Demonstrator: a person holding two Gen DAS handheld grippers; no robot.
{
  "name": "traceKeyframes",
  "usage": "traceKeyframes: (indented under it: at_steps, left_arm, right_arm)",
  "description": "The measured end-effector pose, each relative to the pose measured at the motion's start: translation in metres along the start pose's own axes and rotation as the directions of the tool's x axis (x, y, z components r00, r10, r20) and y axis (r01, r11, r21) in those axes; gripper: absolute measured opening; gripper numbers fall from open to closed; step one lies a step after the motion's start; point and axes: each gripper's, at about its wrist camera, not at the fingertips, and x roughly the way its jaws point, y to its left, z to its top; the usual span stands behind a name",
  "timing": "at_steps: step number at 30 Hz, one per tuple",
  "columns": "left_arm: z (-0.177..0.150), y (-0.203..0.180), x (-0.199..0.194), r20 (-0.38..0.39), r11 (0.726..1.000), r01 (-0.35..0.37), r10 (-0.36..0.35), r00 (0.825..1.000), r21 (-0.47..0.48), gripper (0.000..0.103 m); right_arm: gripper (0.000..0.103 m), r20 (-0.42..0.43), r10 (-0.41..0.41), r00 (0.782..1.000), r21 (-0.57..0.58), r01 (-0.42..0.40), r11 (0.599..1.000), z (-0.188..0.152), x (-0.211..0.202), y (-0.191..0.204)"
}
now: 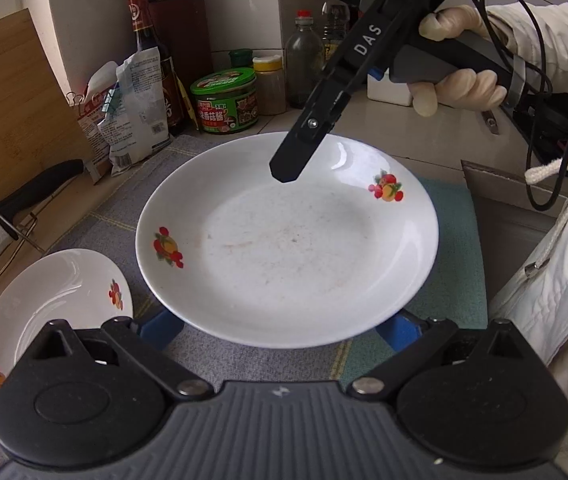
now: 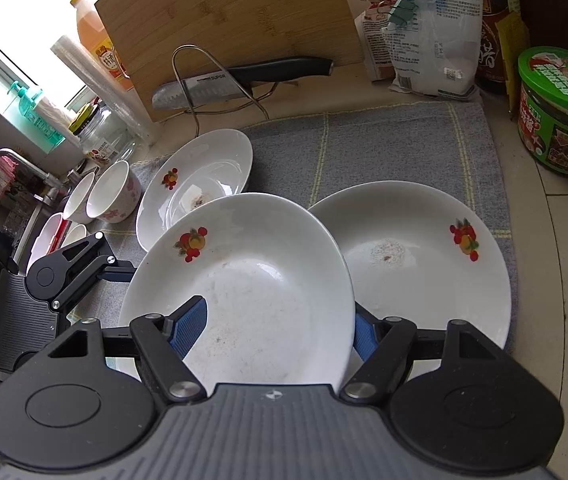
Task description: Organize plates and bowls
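Observation:
A large white plate (image 1: 287, 248) with fruit decals hangs tilted above the grey cloth (image 2: 383, 144). My right gripper (image 2: 276, 328) is shut on its rim, with one blue pad (image 2: 190, 326) on the inside and the other behind the rim. In the left wrist view the right gripper (image 1: 287, 168) reaches in from the upper right onto the plate's far rim. My left gripper (image 1: 280, 330) is open, its blue fingers (image 1: 160, 330) spread wide beneath the plate's near edge. Another decal plate (image 2: 423, 260) lies on the cloth to the right. A third plate (image 2: 204, 164) sits at the back left.
Bowls (image 2: 112, 192) stand left of the cloth near the sink. A knife (image 2: 244, 76) rests on a wire rack before a bamboo board (image 2: 224, 20). A green tin (image 2: 559, 116), bags and bottles line the back. A gloved hand (image 1: 455, 88) holds the right gripper.

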Motion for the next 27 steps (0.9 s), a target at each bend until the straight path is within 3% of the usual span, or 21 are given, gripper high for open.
traceKeyframes:
  at_steps: [14,27]
  left_arm:
    - [0.022,0.002,0.036,-0.021,0.998,0.053,-0.052,0.998,0.035,0.1]
    - [0.029,0.01,0.049,-0.049,0.998,0.067,-0.067,0.997,0.001,0.1]
  right_arm:
    - [0.079,0.016,-0.04,0.999,0.066,0.039,0.997,-0.002,-0.006,-0.039]
    - [0.079,-0.004,-0.041,0.999,0.088,0.042,0.995,0.0,0.008,-0.056]
